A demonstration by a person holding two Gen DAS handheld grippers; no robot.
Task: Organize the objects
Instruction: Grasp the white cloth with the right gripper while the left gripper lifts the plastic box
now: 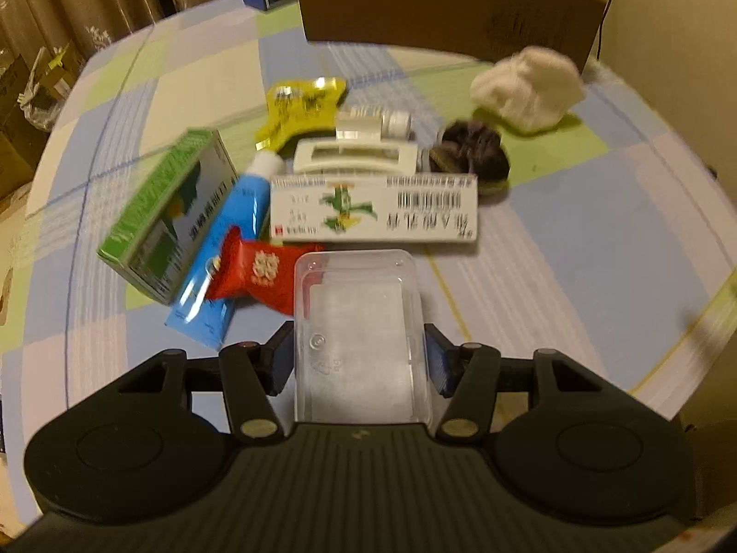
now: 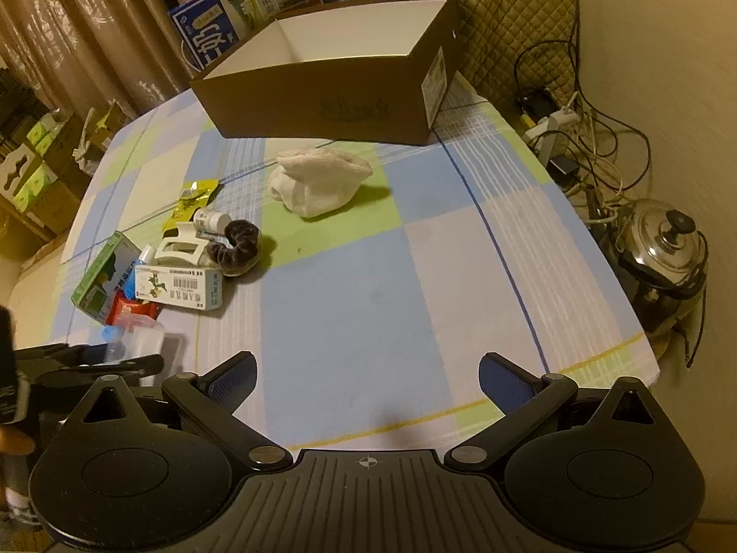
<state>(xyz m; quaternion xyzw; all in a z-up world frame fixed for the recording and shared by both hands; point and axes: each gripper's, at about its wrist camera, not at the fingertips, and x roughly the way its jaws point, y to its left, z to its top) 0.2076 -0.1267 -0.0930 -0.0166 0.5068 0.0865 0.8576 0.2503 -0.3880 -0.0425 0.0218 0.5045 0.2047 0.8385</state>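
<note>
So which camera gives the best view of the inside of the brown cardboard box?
The right wrist view: it looks down over the rim of the brown cardboard box, so the white inner walls show. The left wrist view shows only its outer front wall, cut off at the top and blurred, with nothing of the inside.

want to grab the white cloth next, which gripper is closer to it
Right, probably. The right gripper hangs open with the white cloth almost straight ahead over bare tablecloth. The left gripper, shut on a clear plastic box, sits behind the clutter, cloth far off right.
</note>
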